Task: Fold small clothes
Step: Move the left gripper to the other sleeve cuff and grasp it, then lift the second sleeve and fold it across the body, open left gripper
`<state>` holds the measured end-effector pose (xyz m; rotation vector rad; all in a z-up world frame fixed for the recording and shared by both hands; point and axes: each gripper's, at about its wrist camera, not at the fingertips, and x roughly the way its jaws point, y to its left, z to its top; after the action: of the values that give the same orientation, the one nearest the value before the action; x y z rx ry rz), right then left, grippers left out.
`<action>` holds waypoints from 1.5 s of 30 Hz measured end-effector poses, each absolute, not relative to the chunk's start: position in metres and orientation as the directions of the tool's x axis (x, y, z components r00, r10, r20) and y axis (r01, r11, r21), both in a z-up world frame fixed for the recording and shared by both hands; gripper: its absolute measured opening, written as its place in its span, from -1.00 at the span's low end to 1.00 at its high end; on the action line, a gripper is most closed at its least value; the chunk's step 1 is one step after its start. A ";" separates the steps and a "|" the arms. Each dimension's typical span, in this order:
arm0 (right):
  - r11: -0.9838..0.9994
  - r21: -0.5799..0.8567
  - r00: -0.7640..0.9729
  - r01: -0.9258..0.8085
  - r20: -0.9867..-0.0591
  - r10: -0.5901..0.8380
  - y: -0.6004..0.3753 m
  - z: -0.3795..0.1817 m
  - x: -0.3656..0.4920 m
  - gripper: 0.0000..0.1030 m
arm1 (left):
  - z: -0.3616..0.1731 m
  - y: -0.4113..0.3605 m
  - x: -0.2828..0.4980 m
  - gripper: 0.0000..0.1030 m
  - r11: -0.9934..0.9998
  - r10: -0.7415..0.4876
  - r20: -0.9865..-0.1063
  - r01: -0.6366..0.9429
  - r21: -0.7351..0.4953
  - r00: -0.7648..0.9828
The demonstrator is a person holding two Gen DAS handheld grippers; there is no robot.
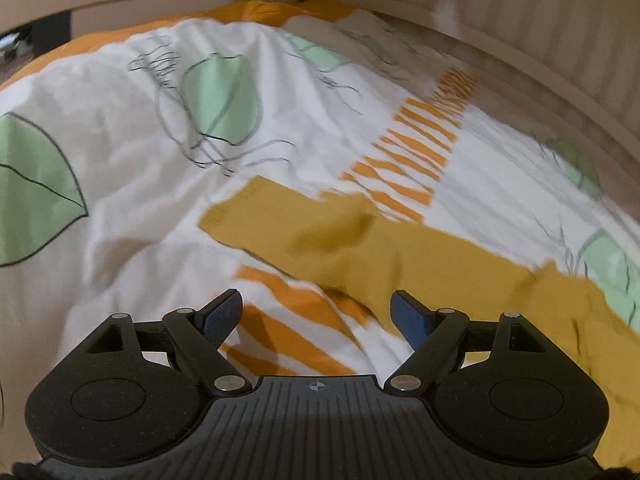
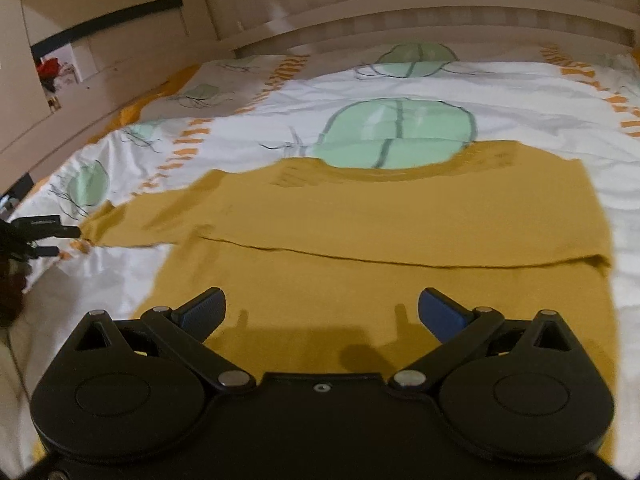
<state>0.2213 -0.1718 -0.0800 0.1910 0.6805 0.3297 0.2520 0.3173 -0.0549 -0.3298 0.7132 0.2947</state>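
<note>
A mustard-yellow top (image 2: 360,216) lies flat on the bed, its right side folded over along a crease. One long sleeve (image 1: 304,228) stretches out to the left across the quilt. My left gripper (image 1: 318,314) hovers open just above the sleeve near the body, nothing between its fingers. My right gripper (image 2: 322,312) is open over the near part of the top and casts a shadow on the cloth. The left gripper's fingers (image 2: 44,228) show at the left edge of the right wrist view, by the sleeve's cuff.
The bed carries a white quilt (image 2: 520,92) with green leaves and orange stripes. A beige headboard (image 2: 440,4) runs along the far side. Beige cupboards (image 2: 100,40) stand at the left, beyond the bed's edge.
</note>
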 end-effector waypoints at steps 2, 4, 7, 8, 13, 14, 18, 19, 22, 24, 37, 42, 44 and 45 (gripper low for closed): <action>0.926 0.284 0.723 -0.249 -0.582 0.373 -0.158 -0.077 0.224 0.99 | -0.054 0.331 0.254 0.57 0.894 0.157 -0.677 -0.394 -0.212 0.720; 0.921 0.284 0.717 -0.265 -0.581 0.385 -0.146 -0.075 0.226 0.99 | -0.053 0.347 0.260 0.57 0.878 0.166 -0.673 -0.418 -0.232 0.721; 0.917 0.282 0.707 -0.283 -0.585 0.398 -0.131 -0.074 0.230 0.99 | -0.055 0.370 0.271 0.57 0.852 0.177 -0.673 -0.455 -0.260 0.718; 0.916 0.281 0.705 -0.285 -0.587 0.399 -0.127 -0.074 0.231 0.99 | -0.058 0.377 0.276 0.57 0.841 0.174 -0.678 -0.466 -0.274 0.714; 0.914 0.285 0.694 -0.288 -0.596 0.404 -0.114 -0.073 0.234 0.99 | -0.078 0.400 0.293 0.57 0.780 0.132 -0.718 -0.519 -0.350 0.683; 0.915 0.285 0.692 -0.287 -0.598 0.404 -0.113 -0.074 0.235 0.99 | -0.083 0.403 0.295 0.57 0.770 0.121 -0.725 -0.525 -0.363 0.678; 0.917 0.281 0.689 -0.283 -0.605 0.398 -0.109 -0.074 0.237 0.99 | -0.088 0.403 0.304 0.55 0.788 0.121 -0.718 -0.506 -0.350 0.686; 0.918 0.281 0.689 -0.280 -0.607 0.396 -0.109 -0.074 0.237 0.99 | -0.088 0.403 0.307 0.54 0.793 0.119 -0.720 -0.502 -0.346 0.684; 0.921 0.284 0.687 -0.267 -0.614 0.388 -0.109 -0.076 0.237 0.99 | -0.085 0.402 0.311 -0.67 0.802 0.122 -0.711 -0.491 -0.340 0.692; 0.922 0.289 0.684 -0.258 -0.619 0.385 -0.111 -0.078 0.236 0.99 | -0.083 0.401 0.312 -0.88 0.796 0.086 -0.704 -0.474 -0.377 0.705; 0.919 0.335 0.692 -0.208 -0.613 0.381 -0.143 -0.075 0.220 0.99 | 0.029 0.297 0.309 -0.88 0.892 -0.058 -0.517 -0.188 -0.411 0.854; 0.924 0.329 0.700 -0.196 -0.613 0.367 -0.160 -0.072 0.209 0.99 | 0.058 0.224 0.311 -0.88 0.909 -0.156 -0.452 -0.050 -0.413 0.878; 0.925 0.331 0.703 -0.184 -0.613 0.359 -0.169 -0.072 0.205 0.99 | 0.060 0.194 0.311 -0.88 0.907 -0.194 -0.436 -0.008 -0.421 0.879; 0.926 0.332 0.705 -0.178 -0.613 0.355 -0.173 -0.072 0.203 0.99 | 0.060 0.178 0.311 -0.88 0.905 -0.215 -0.433 0.012 -0.425 0.875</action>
<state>0.2032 -0.1730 -0.0725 0.2574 0.7312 0.3000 0.3115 0.1779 0.0599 -0.4261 0.4934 -0.1223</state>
